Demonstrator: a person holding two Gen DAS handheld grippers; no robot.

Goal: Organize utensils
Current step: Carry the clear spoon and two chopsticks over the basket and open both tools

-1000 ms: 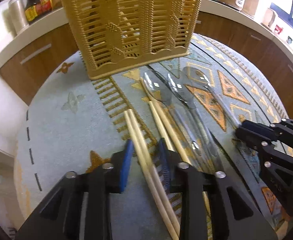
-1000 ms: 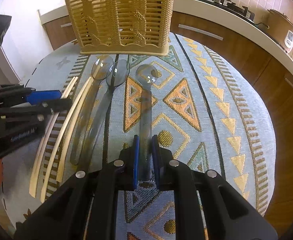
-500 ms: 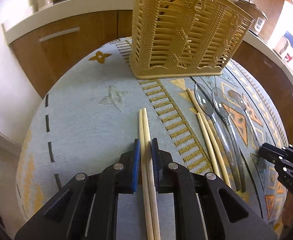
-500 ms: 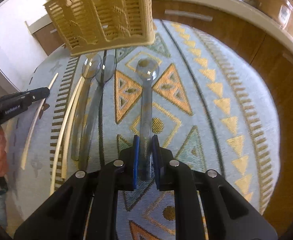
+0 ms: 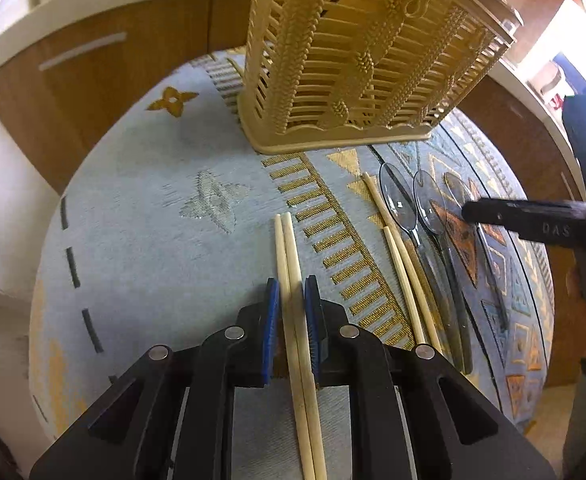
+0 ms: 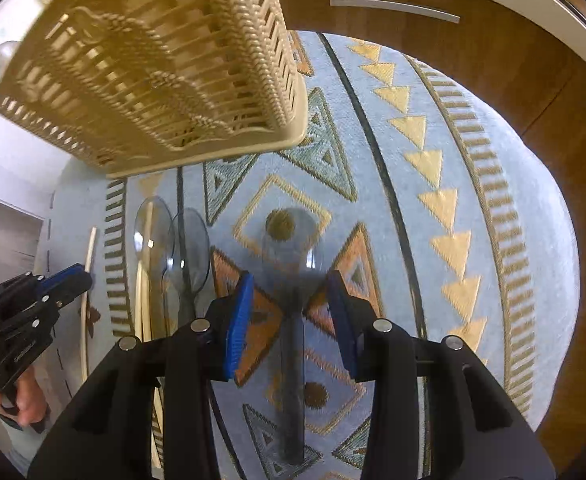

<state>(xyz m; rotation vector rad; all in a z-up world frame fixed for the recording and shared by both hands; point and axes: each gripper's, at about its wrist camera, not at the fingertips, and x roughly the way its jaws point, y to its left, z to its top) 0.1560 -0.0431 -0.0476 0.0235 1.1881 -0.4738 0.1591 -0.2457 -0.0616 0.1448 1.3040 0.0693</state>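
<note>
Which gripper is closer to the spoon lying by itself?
Right. The right gripper has its jaws open on both sides of that spoon; the left gripper is off holding chopsticks.

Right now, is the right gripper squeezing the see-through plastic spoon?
No, the right gripper is wide open, and the clear plastic spoon lies loose between its blue pads on the patterned cloth.
</note>
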